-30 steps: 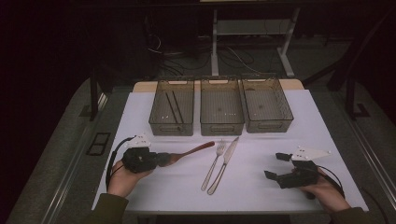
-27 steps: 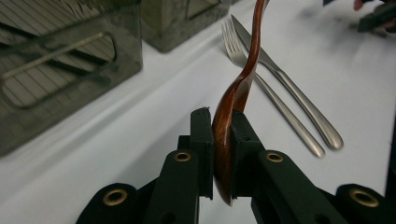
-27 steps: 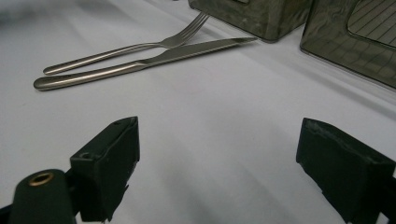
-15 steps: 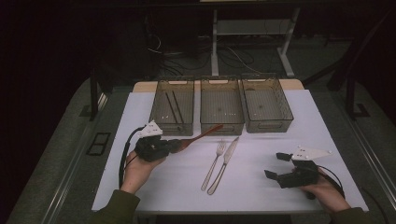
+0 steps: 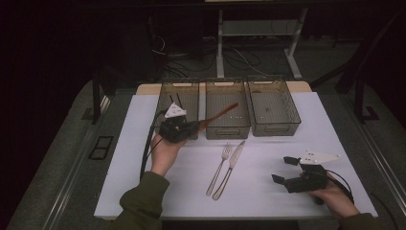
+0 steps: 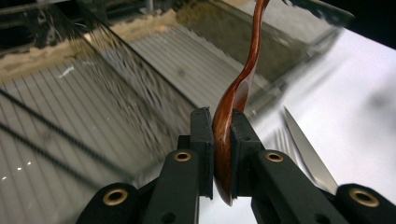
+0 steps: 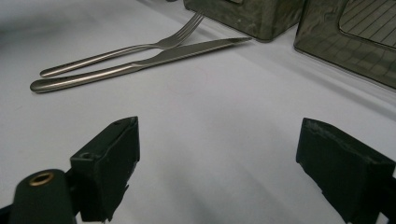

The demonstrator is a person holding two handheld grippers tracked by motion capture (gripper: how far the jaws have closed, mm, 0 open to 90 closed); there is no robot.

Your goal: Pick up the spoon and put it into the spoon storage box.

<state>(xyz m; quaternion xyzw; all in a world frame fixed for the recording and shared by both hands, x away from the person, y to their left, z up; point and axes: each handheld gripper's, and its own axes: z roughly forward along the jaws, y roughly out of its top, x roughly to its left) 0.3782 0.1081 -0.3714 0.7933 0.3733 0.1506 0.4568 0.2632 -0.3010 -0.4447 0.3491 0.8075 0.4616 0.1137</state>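
1. A white table seen from above holds three see-through grey plastic trays set side by side along its far edge: left tray, middle tray and right tray.
2. The left gripper is clamped on a slim, dark reddish-brown wooden spoon. In the left gripper view the two black jaws press flat on the wide end of the spoon, and its narrow handle runs on away from them.
3. The spoon is held off the table. Its long axis slants away from the gripper toward the far right and crosses the near left corner of the middle tray, so its free end hangs over that tray.
4. The left gripper sits at the near right corner of the left tray, which holds thin dark sticks. The left hand grips it from underneath with the forearm angled toward the far side. This hand is by far the nearer to the trays.
5. The right gripper rests low at the near right of the table, well apart from the trays. Its jaws stand wide apart with nothing between them.
6. A silver metal fork and a silver metal table knife lie side by side on the table between the two hands, pointing toward the middle tray.
7. Judging from this, lowering the spoon into the middle tray seems the next move.
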